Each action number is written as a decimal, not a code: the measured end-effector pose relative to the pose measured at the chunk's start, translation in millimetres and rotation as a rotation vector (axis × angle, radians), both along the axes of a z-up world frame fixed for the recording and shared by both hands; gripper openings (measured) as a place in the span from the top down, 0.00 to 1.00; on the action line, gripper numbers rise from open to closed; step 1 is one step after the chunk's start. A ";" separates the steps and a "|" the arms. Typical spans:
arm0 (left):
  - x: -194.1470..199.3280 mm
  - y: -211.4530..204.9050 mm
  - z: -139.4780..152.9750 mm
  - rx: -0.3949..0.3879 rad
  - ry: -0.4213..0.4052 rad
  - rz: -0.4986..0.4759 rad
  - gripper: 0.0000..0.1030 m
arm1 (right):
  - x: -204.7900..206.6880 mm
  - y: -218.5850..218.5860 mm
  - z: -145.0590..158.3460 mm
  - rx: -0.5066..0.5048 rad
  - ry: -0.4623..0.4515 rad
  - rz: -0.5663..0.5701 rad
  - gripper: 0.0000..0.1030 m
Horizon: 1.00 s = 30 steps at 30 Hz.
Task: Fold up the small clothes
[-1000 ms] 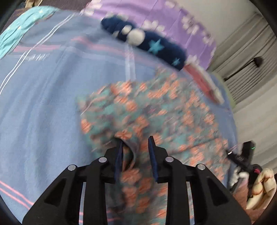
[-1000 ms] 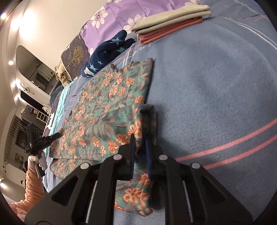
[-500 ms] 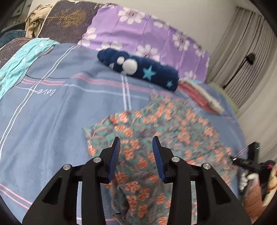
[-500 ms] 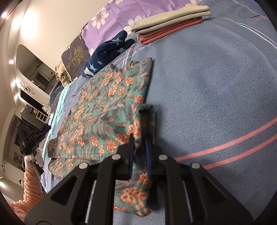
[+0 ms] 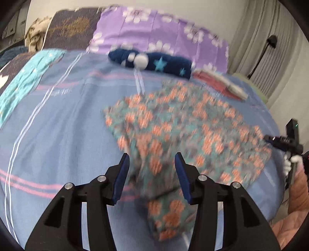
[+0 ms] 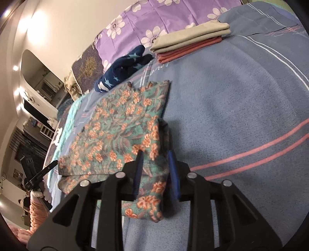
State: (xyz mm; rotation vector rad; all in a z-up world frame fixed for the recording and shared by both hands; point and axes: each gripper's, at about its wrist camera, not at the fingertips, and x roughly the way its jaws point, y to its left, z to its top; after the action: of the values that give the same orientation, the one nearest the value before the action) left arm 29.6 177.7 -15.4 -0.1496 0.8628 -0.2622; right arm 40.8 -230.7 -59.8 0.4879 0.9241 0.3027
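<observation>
Both grippers let go of the teal, orange-flowered cloth garment [image 6: 123, 123] on the blue striped bedspread [image 6: 231, 108].
Left gripper [image 5: 152, 164] and right gripper [image 6: 154, 160] jaws were opening, the pads clear of the fabric lying between them.

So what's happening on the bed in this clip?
A person with a handheld gripper in each hand is folding a teal garment with orange flowers on a blue striped bedspread. Both the left gripper and the right gripper are opening, with folded fabric between the fingers of each but no longer pinched. A beige and red folded stack sits near the purple floral pillow.
</observation>
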 end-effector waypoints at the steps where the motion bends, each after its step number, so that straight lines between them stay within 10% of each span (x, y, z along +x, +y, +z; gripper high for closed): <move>1: 1.1 -0.7 -5.8 0.014 0.034 0.005 0.56 | 0.5 1.5 -1.3 -0.002 0.006 0.006 0.72; 3: 3.4 -0.1 -17.1 0.034 0.113 0.017 0.91 | 0.1 7.0 -1.7 -0.021 0.008 0.027 0.89; 7: 10.1 5.0 -2.6 -0.017 0.125 0.052 0.93 | 2.9 3.2 17.4 0.034 -0.044 0.024 0.96; 16: 91.8 33.5 40.7 -0.240 -0.013 0.197 0.81 | 78.9 -5.9 72.3 0.028 -0.191 -0.086 0.91; 22: 101.1 45.3 21.0 -0.206 -0.006 0.258 0.61 | 93.6 -18.9 42.3 0.009 -0.122 -0.104 0.76; 30: 52.3 35.4 12.3 0.012 -0.001 0.140 0.61 | 56.6 -2.7 27.5 -0.263 -0.074 0.062 0.71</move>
State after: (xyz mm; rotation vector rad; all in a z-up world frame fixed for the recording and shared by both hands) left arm 81.9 213.1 -3.1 -0.1975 0.8484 -0.1260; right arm 97.3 -233.5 -32.2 0.2054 0.8923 0.2493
